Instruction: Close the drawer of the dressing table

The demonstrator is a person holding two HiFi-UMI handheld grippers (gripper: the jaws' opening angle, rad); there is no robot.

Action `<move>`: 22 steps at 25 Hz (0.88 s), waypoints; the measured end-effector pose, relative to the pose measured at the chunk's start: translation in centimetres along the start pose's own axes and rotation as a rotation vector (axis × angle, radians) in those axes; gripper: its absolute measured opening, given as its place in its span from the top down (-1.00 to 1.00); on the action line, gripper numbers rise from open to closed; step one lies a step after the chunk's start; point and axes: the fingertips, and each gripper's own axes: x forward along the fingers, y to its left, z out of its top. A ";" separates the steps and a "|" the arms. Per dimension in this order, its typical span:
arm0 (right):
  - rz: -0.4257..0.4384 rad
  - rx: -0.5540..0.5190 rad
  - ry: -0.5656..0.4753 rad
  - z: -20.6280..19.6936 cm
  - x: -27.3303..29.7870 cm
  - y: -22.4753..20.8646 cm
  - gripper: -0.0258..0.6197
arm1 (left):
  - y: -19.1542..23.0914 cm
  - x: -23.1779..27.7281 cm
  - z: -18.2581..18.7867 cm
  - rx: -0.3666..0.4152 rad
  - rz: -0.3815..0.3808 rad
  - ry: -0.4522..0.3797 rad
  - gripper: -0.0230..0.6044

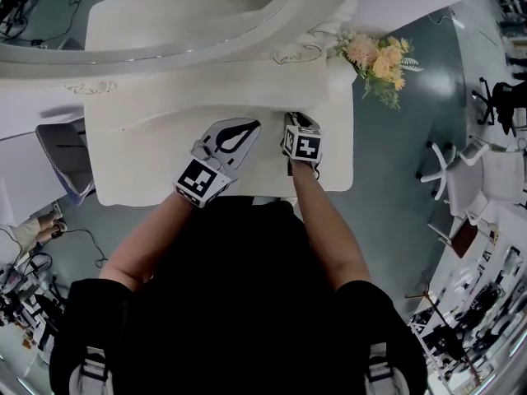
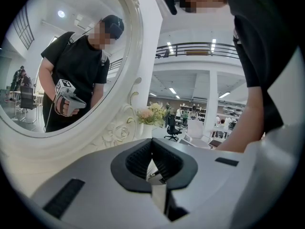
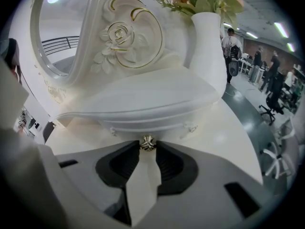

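Note:
The white dressing table fills the middle of the head view, with its oval mirror behind it. In the right gripper view the drawer front sits just under the curved tabletop edge and carries a small gold knob. My right gripper points down at it, and both fingertips press on the knob. It shows near the table's front. My left gripper hovers beside it over the tabletop, held roughly level, its tips together with nothing between them.
A white vase of peach and yellow flowers stands at the table's back right corner. The carved mirror frame rises close behind the tabletop. Office chairs and desks stand on the floor to the right.

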 end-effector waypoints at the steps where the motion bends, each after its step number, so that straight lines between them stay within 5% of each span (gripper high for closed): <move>1: -0.001 0.000 -0.001 0.2 0.1 0.0 0.57 | 0.1 0.0 0.0 -0.002 0.001 0.001 0.95; 22: 0.014 -0.014 0.001 1.4 1.3 0.0 0.56 | 0.8 -0.1 0.1 -0.009 0.016 0.001 0.95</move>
